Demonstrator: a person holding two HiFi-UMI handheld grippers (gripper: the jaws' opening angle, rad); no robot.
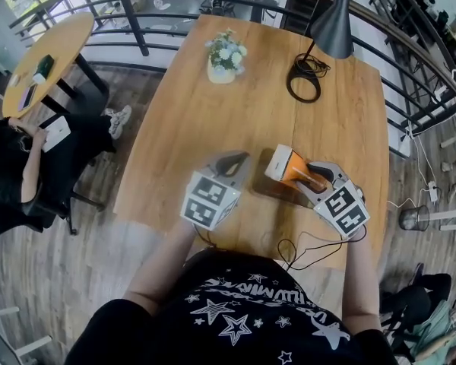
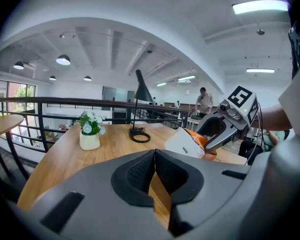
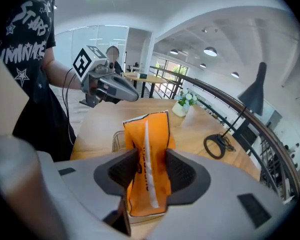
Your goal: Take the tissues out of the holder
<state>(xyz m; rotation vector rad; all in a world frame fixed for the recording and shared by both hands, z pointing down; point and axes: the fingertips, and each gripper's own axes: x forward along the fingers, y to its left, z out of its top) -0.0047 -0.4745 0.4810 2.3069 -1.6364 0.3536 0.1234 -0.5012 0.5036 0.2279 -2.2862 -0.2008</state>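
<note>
A: How is the pack (image 3: 152, 134) expected to handle?

B: It is judged light and soft. A film wrapper over tissues gives under pressure and may be slippery. It is best taken across the narrow faces near the middle. It should be gripped firmly enough that it is not dropped, yet not so hard that the film is torn.

A: Where is it placed against the jaws?

B: It is pinched between the pads of the right gripper (image 3: 152, 170), about midway along its length. Its far end is seen standing out beyond the jaws, and its near end hangs below them toward the camera. The wrapper is slightly dented where it is pressed.

A: And the holder?

B: What seems a wire holder (image 3: 118, 141) is seen just behind the pack on the table (image 1: 213, 120). In the head view the pack is held tilted above it. Whether the lower end is fully clear cannot be told.

A: The left gripper (image 2: 154, 171)?

B: Its jaws are pressed together with nothing between them. It is seen apart from the pack, to its left over the table.
</note>
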